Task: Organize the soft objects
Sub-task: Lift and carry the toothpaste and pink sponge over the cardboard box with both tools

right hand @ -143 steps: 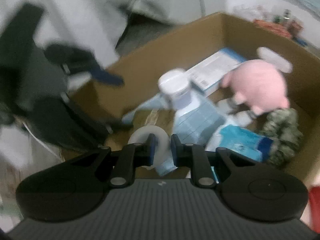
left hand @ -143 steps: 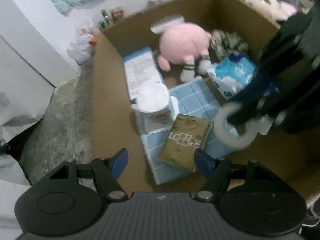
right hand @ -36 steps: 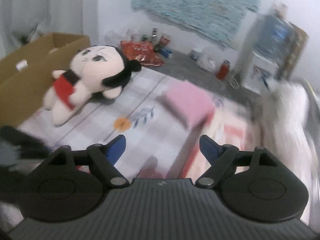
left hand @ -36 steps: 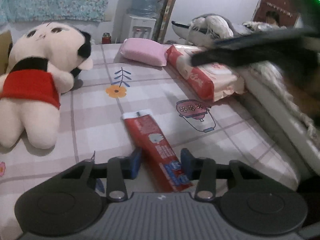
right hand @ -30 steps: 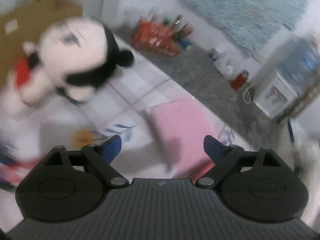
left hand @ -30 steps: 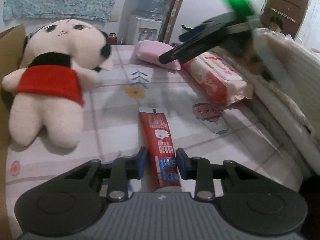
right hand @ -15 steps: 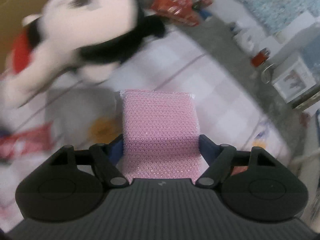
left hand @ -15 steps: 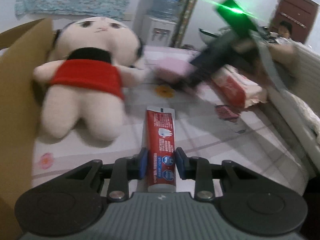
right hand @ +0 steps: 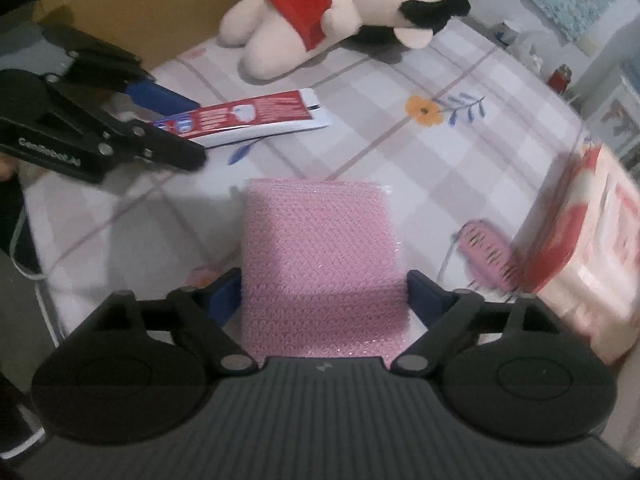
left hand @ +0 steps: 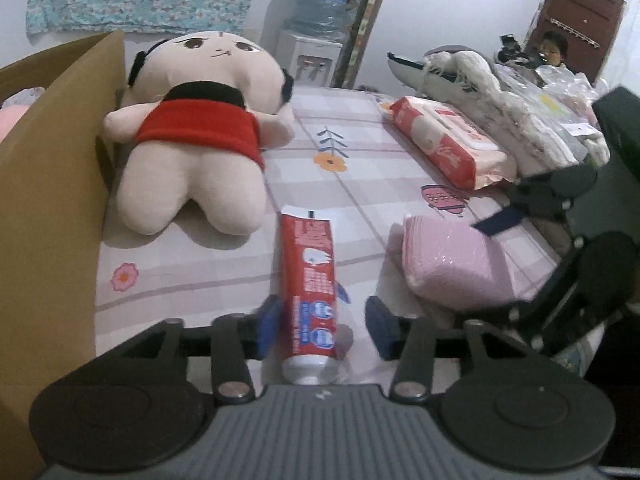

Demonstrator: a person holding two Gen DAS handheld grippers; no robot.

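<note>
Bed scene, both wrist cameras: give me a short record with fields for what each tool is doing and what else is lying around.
left tool: open, fingers either side of the toothpaste tube, which lies on the bedsheet
right tool: shut on the pink sponge pack
plush doll: lying beside the cardboard box
wet wipes pack: on the sheet, far right in the left wrist view
background: water dispenser
</note>
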